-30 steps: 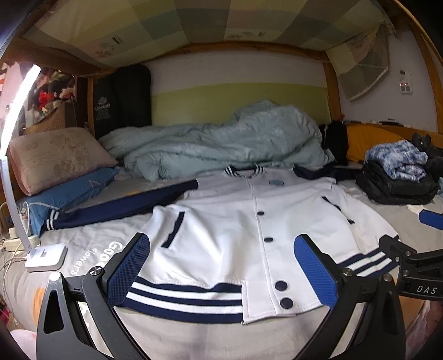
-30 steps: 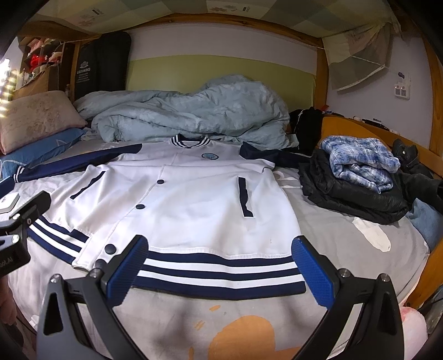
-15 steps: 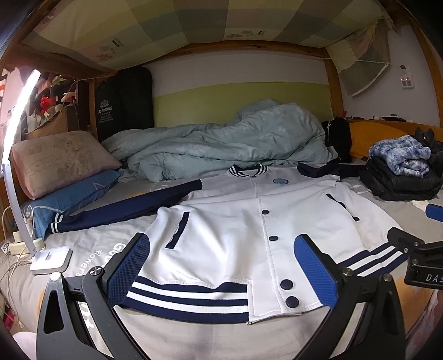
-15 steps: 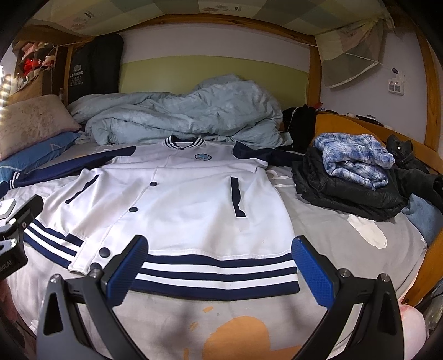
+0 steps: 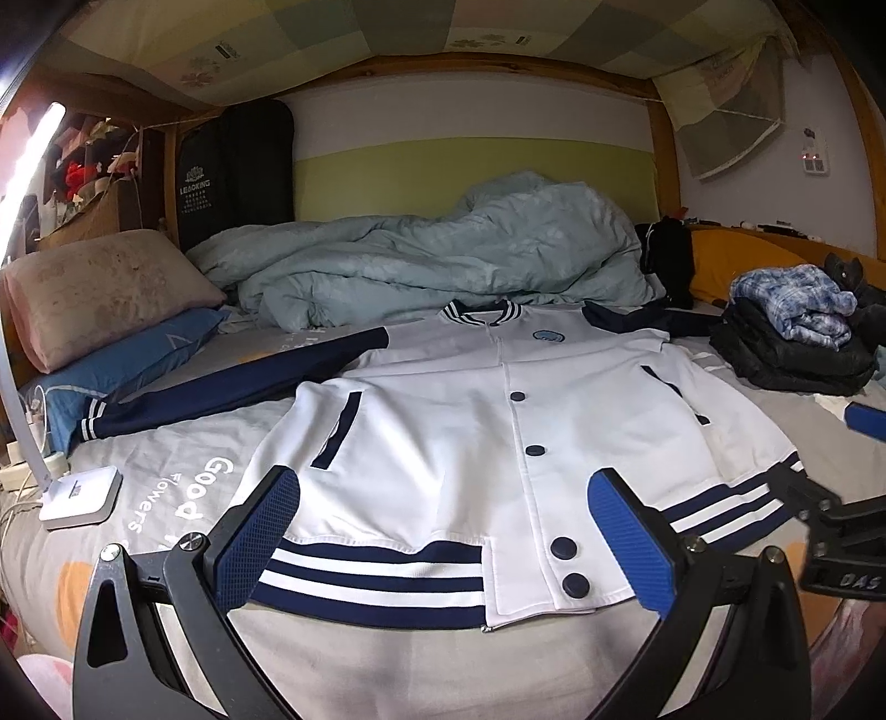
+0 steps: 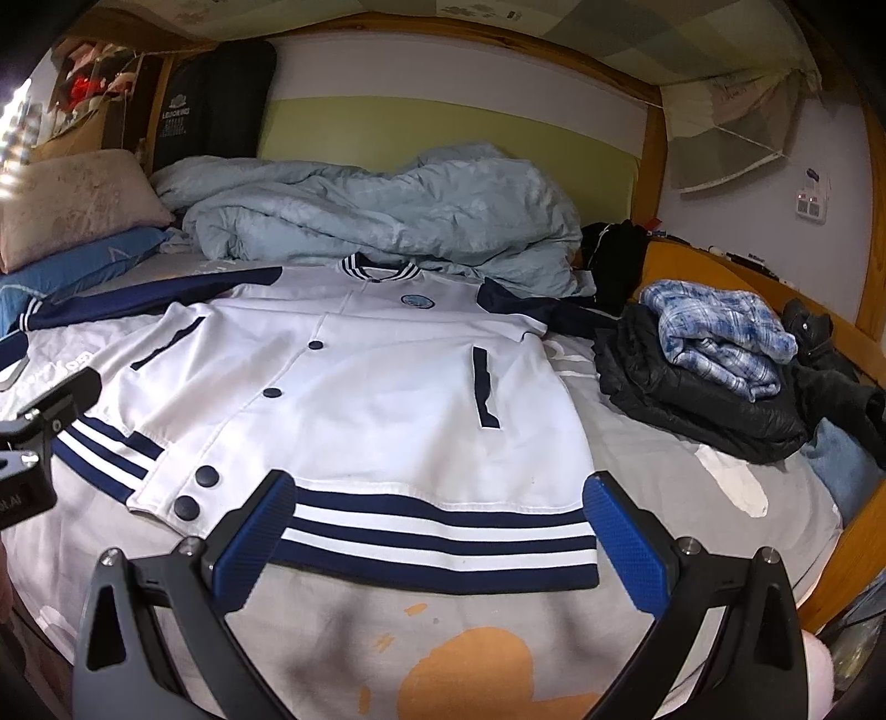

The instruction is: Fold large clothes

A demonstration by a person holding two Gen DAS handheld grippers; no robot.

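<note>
Overhead, patchwork canopy [image 5: 387,39], grey bedsheet [image 6: 343,637], white jacket [image 5: 443,443] flat, both grippers' fingers apart, empty.

The jacket's [image 5: 443,443] right-side sleeve [image 6: 554,313] runs behind the stack of folded clothes [image 6: 709,376], so its cuff is hidden. In the right wrist view the other sleeve's cuff is cut off by the left edge. The lamp [image 5: 77,493] shows only its base and part of its arm. The small print on the black bag [image 5: 232,171] is too small to read. What sits on the shelf [image 5: 83,171], perhaps toys, is blurred.
</note>
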